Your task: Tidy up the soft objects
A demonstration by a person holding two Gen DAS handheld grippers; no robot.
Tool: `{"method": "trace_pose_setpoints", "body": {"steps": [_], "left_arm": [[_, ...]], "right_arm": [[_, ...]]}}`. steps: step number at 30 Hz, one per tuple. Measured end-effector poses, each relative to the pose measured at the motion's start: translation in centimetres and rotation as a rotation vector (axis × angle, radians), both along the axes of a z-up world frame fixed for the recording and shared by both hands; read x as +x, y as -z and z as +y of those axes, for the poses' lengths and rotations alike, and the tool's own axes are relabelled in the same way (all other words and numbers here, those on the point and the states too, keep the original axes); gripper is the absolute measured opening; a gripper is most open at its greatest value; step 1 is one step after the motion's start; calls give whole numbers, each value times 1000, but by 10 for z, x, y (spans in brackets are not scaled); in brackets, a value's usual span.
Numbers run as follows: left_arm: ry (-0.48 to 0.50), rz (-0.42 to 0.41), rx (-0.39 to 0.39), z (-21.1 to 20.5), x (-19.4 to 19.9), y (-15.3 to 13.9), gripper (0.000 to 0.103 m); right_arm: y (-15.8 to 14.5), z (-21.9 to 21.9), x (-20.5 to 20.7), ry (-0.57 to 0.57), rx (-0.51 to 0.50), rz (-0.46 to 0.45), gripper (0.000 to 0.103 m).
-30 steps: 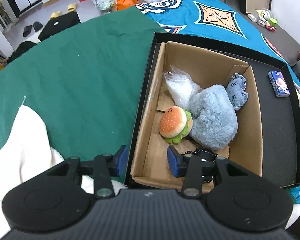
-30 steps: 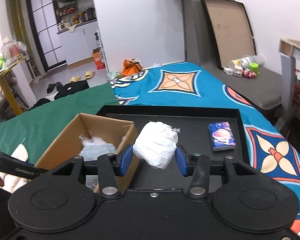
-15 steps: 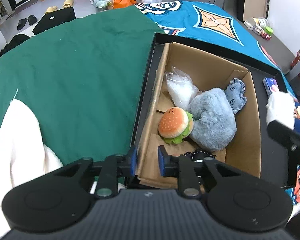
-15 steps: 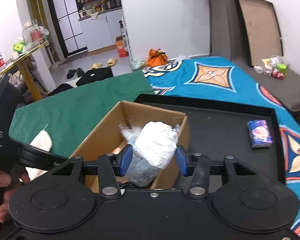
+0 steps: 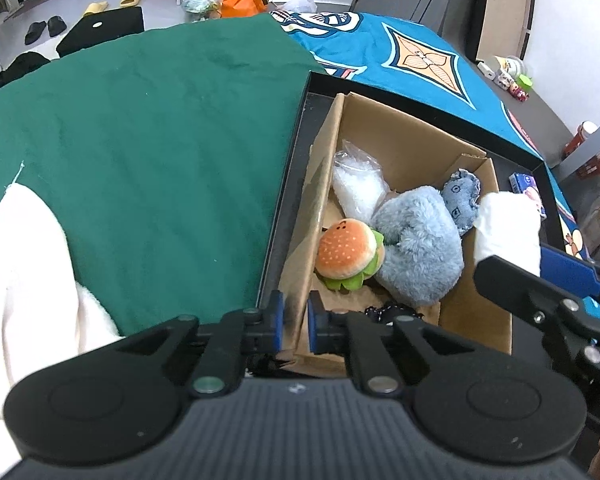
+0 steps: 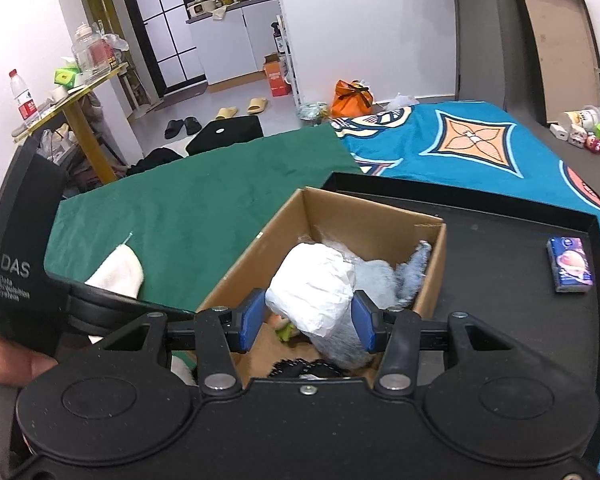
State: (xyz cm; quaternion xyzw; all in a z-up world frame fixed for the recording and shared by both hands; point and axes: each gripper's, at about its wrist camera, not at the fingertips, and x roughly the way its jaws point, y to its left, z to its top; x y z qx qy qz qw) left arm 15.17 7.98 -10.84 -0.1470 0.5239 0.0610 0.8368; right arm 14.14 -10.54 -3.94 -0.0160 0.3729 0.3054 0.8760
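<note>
A brown cardboard box (image 5: 400, 148) is seen in a black tray (image 6: 500, 240). Inside the box, a pale blue-grey plush (image 5: 418, 246), an orange-bunned burger toy (image 5: 348, 250) with a green frill, a clear bag (image 5: 358, 184) of white filling and a blue denim piece (image 5: 460, 196) with dark marks are shown. A white bundle (image 6: 314, 286) is framed by blue pads (image 6: 253, 320) on black gripper arms. Left of the box, a dark green cloth (image 5: 148, 140) and a cream cloth (image 5: 20, 272) are seen; behind it, a teal blanket (image 6: 460, 148) is patterned with orange diamonds. Right of the box, a blue packet (image 6: 571, 265) with a pink print is shown.
</note>
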Motion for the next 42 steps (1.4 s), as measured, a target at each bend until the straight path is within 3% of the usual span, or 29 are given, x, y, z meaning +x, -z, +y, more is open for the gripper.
{"method": "trace_pose_setpoints", "body": {"steps": [9,11,13,17,21,32,42], "left_arm": [[-25,-6,-39,8,-3,0,11],[-32,-6,-53,10,-3,1,11],[-29,-5,-48,8,-2,0,11],[-26,3,-22,4,1,0,11],[17,8,31,-7,3,-2,13],[-7,15,115,-20,5,-6,15],[5,48,292,-47,15,-9,35]], "right_arm": [[-3,19,-1,-41,7,3,49],[-2,20,-1,-44,10,2,55],[1,17,3,-44,8,22,69],[3,4,4,-42,-9,12,71],[6,-13,9,-3,-19,11,71],[15,-70,32,96,-42,-23,71],[31,-115,65,182,-4,4,71]]}}
